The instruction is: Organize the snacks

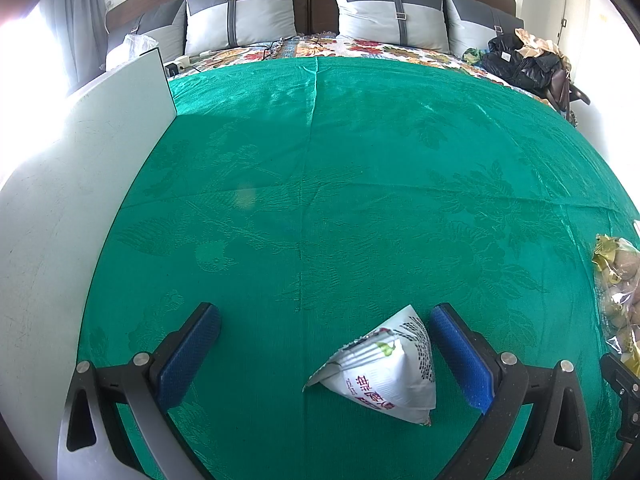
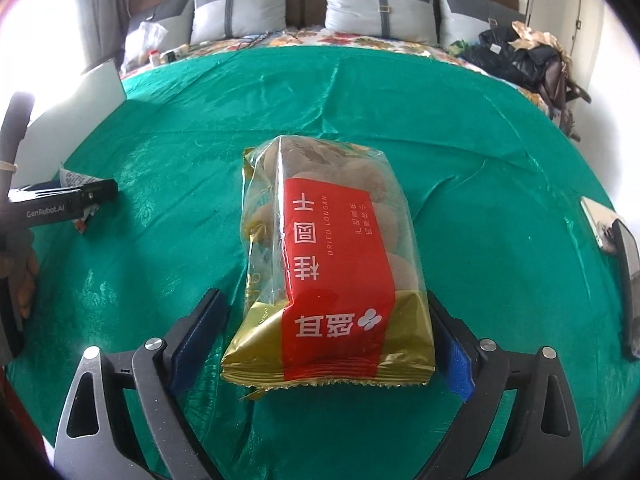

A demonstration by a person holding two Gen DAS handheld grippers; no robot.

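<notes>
Lying on the green bedspread (image 1: pixel 320 184), a small white snack packet (image 1: pixel 384 368) sits between the blue pads of the left gripper (image 1: pixel 326 356). The jaws stand wide open; the packet is nearer the right pad, and I cannot tell if it touches it. The packet is puffed, with a crimped top edge, red characters and a block of small black print that I cannot read. At the far right edge of this view a clear bag of brown round fruits (image 1: pixel 618 296) shows in part. A white board (image 1: pixel 80 168) lies along the left side.

From the right wrist view, the same bag, the dried longan bag (image 2: pixel 332 256), lies flat on the bedspread between the fingers of the right gripper (image 2: pixel 328 332). These jaws are wide open too, with a gap at the left pad; the right pad is just beside the bag. The bag is clear on top, gold at the sealed end, with a red band that reads "DRIED LONGAN" beside large white characters. Brown round fruits fill it. At the left, the other gripper's black body reads "GenRobot.AI".
</notes>
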